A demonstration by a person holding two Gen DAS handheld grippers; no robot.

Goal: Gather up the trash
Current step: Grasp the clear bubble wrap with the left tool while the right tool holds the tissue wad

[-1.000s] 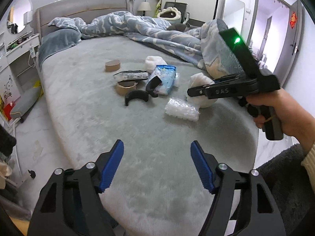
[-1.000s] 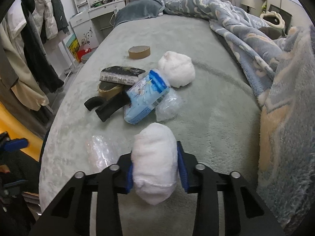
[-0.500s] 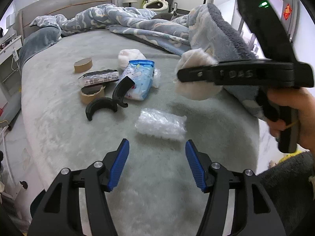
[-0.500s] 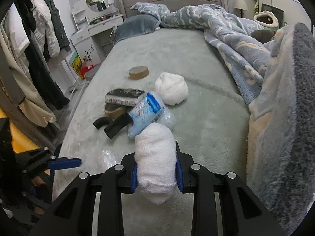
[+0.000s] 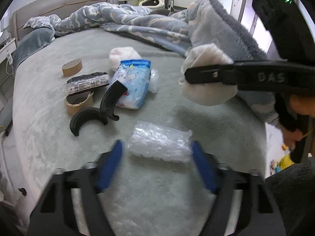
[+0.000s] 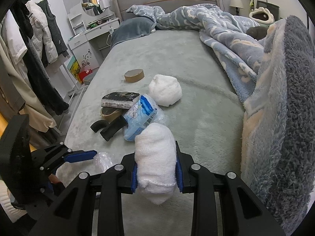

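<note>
- I'm looking into a home bedroom: a wide bed (image 6: 177,59) with a padded grey headboard (image 6: 167,0) and a rumpled blue quilt (image 6: 216,25).
- A white dressing table (image 6: 88,37) with a round mirror (image 6: 95,1) stands beside it.
- Coats (image 6: 39,39) hang at the left; a bedside lamp (image 6: 236,3) stands behind.

Both wrist views look steeply down, close, sharing the bed (image 5: 59,137).
</note>
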